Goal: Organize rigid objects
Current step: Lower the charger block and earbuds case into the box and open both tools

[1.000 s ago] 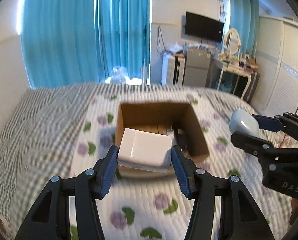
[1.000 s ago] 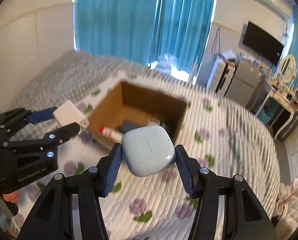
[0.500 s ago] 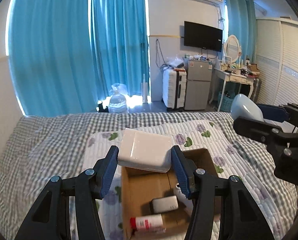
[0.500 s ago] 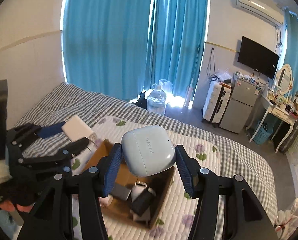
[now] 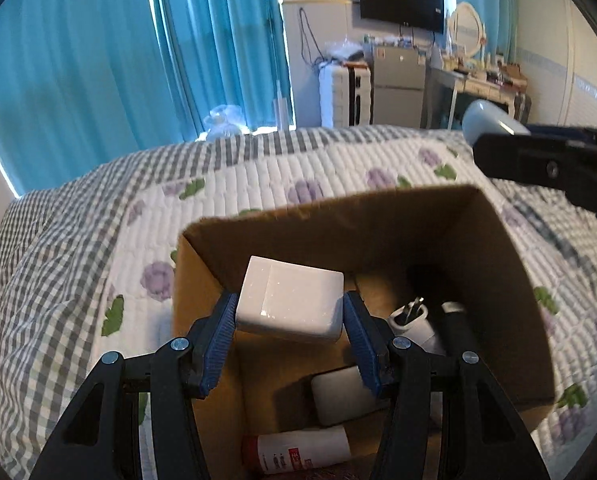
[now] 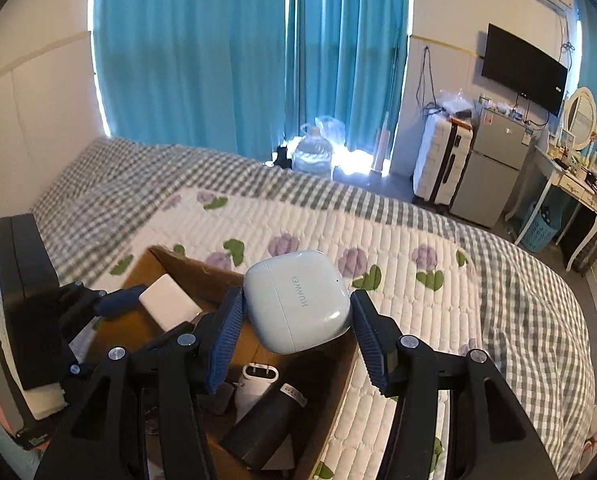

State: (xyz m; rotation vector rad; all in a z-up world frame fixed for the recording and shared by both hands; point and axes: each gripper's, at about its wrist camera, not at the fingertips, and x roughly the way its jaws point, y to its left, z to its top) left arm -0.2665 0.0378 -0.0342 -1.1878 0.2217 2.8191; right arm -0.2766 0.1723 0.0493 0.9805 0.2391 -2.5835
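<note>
My left gripper point(image 5: 288, 320) is shut on a white charger block point(image 5: 290, 300) and holds it over the open cardboard box point(image 5: 498, 272) on the bed. My right gripper point(image 6: 296, 330) is shut on a pale blue earbud case point(image 6: 298, 300), above the box's right side point(image 6: 338, 364). The charger block also shows in the right wrist view point(image 6: 169, 307), and the earbud case in the left wrist view point(image 5: 488, 122). Inside the box lie a white plug adapter point(image 5: 412, 320), a black object point(image 6: 266, 428), a white flat case point(image 5: 342, 396) and a small white bottle with a red cap point(image 5: 298, 450).
The box sits on a white quilt with purple flowers point(image 5: 298, 184) over a grey checked bedspread point(image 5: 38, 280). Blue curtains point(image 6: 238, 52), a suitcase point(image 6: 438, 164), a small fridge point(image 6: 494, 168) and a dressing table point(image 6: 570, 184) stand beyond the bed.
Both grippers have dropped down toward the box with their objects still held. The box now fills the lower half of the left wrist view.
</note>
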